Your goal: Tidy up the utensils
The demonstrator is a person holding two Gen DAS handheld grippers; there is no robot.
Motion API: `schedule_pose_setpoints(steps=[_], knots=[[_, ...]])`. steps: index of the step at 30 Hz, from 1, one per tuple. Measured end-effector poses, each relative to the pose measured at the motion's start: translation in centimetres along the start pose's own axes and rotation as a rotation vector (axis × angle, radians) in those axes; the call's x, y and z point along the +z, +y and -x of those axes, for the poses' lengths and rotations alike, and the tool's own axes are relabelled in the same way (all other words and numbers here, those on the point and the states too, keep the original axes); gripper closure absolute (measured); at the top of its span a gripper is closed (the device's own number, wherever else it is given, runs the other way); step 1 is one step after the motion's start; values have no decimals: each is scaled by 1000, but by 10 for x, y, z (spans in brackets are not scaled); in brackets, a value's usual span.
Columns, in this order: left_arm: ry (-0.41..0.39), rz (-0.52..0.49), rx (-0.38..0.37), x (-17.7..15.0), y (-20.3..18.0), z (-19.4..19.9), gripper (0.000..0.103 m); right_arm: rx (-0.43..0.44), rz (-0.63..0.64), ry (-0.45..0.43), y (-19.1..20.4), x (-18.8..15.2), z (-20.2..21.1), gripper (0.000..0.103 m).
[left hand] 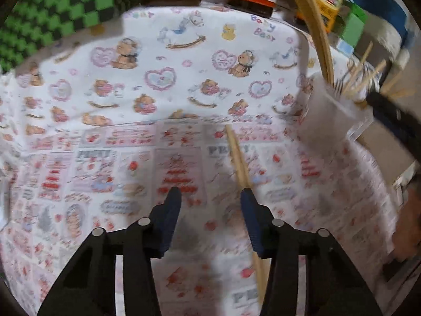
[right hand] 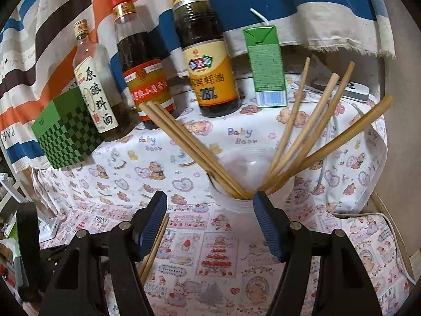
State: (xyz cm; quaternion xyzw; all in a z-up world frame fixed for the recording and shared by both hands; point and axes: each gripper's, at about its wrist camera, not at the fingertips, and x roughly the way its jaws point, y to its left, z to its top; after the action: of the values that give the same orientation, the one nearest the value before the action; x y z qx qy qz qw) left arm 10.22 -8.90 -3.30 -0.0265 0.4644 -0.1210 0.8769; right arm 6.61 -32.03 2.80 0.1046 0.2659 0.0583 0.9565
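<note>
Pale wood, plain and unvarnished: the loose chopstick (left hand: 238, 158) is a slim round stick lying flat on the printed cloth (left hand: 105, 105). In the left wrist view it runs from beyond the fingertips back along the inner face of the right-hand finger (left hand: 251, 218) and on beneath it; whether it touches that pad cannot be told through the blur. The left gripper (left hand: 209, 192) has its fingers apart, with nothing pressed between them and only cloth under the gap.

In the right wrist view, 2 chopsticks (right hand: 155, 245) of the same wood lie side by side on the cloth, passing under the left-hand finger (right hand: 154, 221). The right gripper (right hand: 210, 197) also stands with fingers apart and nothing in its grip. Just beyond its fingertips, nearer the right-hand one, stands a clear cup (right hand: 244, 179) holding more chopsticks: 3 lean left in a tight bundle (right hand: 189, 147) and 4 fan out to the right (right hand: 315, 131).

Farther ahead of the fingers, along the back of the cloth, stand 3 sauce bottles: a pale-labelled one (right hand: 94, 87), a red-capped one (right hand: 142, 65) and a yellow-labelled one (right hand: 205, 52). A green carton (right hand: 267, 68) with a straw stands right of them, and a green checked box (right hand: 68, 129) at far left. A striped cloth (right hand: 302, 5) hangs behind.
</note>
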Motion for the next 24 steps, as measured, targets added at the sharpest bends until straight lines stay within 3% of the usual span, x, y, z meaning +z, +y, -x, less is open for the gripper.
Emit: schedule_pose_setpoints(steps=[2, 6, 10, 14, 22, 24], knots=[[19, 29, -10, 14, 0, -4, 72, -2, -17, -1, -4, 1, 0, 33], [8, -4, 37, 31, -16, -17, 76, -16, -37, -7, -11, 3, 1, 33], [61, -17, 38, 43, -30, -39, 77, -22, -50, -11, -15, 4, 2, 33], [64, -41, 140, 49, -31, -54, 80, -24, -62, -9, -18, 5, 2, 33], [103, -20, 74, 56, -25, -70, 82, -37, -40, -1, -12, 3, 0, 33], [108, -30, 91, 58, -27, -71, 82, -39, -39, 0, -13, 4, 0, 33]])
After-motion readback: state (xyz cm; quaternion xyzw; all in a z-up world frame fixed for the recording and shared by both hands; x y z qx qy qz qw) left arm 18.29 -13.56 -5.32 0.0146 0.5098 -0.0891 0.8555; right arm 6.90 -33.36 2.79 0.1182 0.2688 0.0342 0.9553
